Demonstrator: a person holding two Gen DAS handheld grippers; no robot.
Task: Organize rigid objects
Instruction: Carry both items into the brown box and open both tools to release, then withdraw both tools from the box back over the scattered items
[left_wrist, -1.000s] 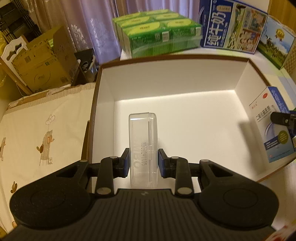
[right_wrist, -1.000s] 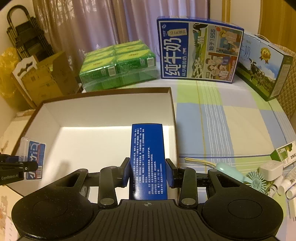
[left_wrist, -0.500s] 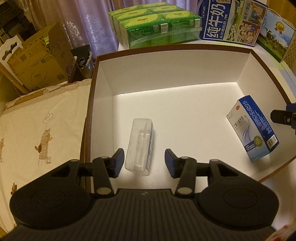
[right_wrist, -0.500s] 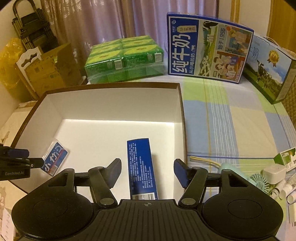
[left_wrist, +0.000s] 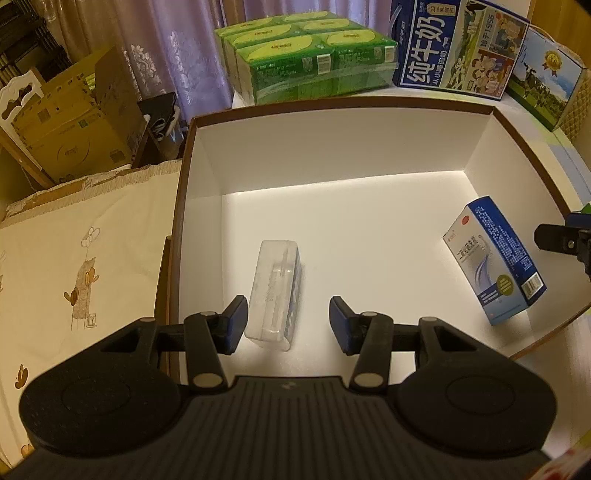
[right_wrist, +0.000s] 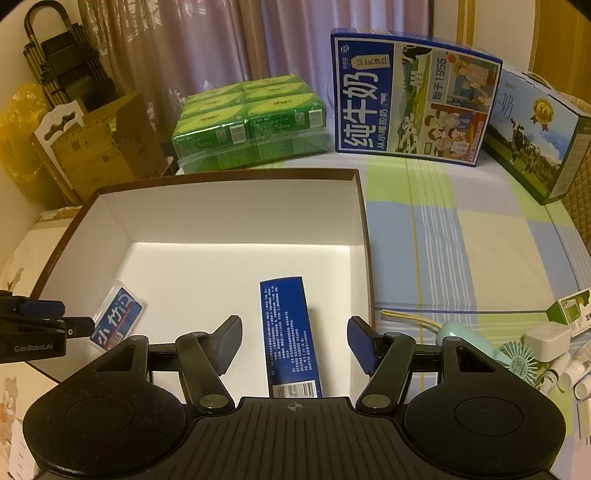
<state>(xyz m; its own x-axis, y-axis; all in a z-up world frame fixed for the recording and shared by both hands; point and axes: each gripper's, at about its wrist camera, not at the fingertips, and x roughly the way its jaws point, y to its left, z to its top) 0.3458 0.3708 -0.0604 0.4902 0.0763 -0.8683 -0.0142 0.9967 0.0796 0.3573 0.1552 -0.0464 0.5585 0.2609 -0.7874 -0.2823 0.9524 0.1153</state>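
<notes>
A white box with a brown rim (left_wrist: 332, 107) stands on the table; it also shows in the right wrist view (right_wrist: 229, 175). A clear plastic case (left_wrist: 275, 293) lies flat on the box floor near the front left. My left gripper (left_wrist: 288, 325) is open above it, fingers either side, not touching. A blue medicine box (right_wrist: 290, 334) lies on the floor by the right wall; it also shows in the left wrist view (left_wrist: 495, 258). My right gripper (right_wrist: 294, 339) is open above it. The clear case (right_wrist: 118, 319) shows at the left of the right wrist view.
Green carton packs (right_wrist: 251, 122) and a blue milk carton box (right_wrist: 410, 99) stand behind the box. Another milk box (right_wrist: 535, 133) is at the far right. A small fan (right_wrist: 517, 360), a white adapter (right_wrist: 546, 339) and small bottles (right_wrist: 572, 369) lie on the checked cloth (right_wrist: 461, 236) right of the box.
Both grippers opened and let go: the clear case and the blue medicine box now lie on the box floor. Both grippers have drawn back and up a little.
</notes>
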